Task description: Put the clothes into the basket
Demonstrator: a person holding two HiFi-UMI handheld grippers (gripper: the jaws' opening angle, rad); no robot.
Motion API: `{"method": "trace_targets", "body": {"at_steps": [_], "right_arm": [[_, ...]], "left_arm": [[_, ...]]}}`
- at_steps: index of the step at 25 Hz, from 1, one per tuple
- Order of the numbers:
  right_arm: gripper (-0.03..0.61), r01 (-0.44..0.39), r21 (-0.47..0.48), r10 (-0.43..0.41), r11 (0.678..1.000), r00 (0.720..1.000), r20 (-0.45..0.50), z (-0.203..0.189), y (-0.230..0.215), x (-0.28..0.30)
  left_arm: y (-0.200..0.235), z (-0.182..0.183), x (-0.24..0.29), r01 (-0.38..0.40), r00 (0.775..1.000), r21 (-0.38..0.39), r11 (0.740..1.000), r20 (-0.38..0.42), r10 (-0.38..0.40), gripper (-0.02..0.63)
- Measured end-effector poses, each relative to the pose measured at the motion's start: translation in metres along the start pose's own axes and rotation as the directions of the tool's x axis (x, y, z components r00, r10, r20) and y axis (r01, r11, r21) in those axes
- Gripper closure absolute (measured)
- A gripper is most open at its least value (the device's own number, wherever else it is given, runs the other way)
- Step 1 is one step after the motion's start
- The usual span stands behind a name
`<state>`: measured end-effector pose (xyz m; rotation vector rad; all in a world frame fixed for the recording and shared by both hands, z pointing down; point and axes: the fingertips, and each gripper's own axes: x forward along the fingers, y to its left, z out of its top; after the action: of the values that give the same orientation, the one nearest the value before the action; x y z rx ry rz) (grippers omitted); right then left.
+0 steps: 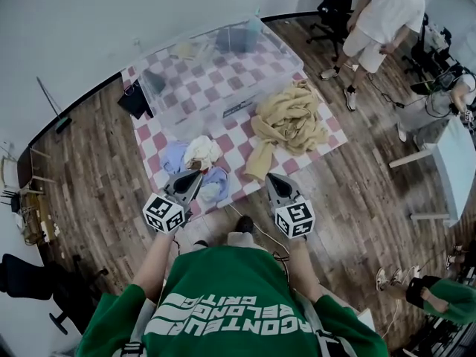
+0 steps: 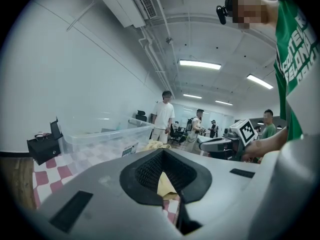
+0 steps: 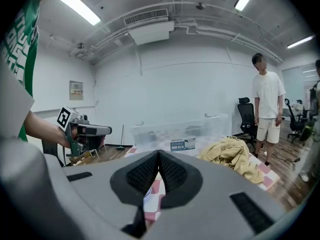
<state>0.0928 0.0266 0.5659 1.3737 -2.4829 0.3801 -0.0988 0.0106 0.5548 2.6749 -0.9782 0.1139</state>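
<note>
Checkered mat (image 1: 242, 143) holds the clothes (image 1: 202, 155); left gripper (image 1: 193, 177) and right gripper (image 1: 272, 178) fingers are clenched empty, so we risk shoving the tan garment (image 1: 288, 121), not grasping it.

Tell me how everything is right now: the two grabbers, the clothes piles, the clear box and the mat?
Left gripper: shut, holding nothing.
Right gripper: shut, holding nothing.
Tan clothes: crumpled in a heap on the mat, outside the box.
White and blue clothes: bunched on the mat, just ahead of the left gripper.
Clear box: upright, no lid on, neither pile in it.
Checkered mat: spread flat on the floor.
</note>
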Motion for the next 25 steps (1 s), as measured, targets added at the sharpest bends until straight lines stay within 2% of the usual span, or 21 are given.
{"method": "trace_targets", "body": {"at_steps": [13, 25], "right_arm": [[0.569, -0.113, -0.011, 0.113, 0.994, 0.993, -0.026, -0.008, -0.020, 0.016], [0.570, -0.128, -0.021, 0.127, 0.991, 0.990, -0.053, -0.004, 0.021, 0.049]], "left_arm": [[-0.009, -0.007, 0.024, -0.067, 0.998, -0.014, 0.998, -0.016, 0.066, 0.612], [0.031, -0.017, 0.004, -0.044, 0.999, -0.035, 0.998, -0.029, 0.043, 0.612]]}}
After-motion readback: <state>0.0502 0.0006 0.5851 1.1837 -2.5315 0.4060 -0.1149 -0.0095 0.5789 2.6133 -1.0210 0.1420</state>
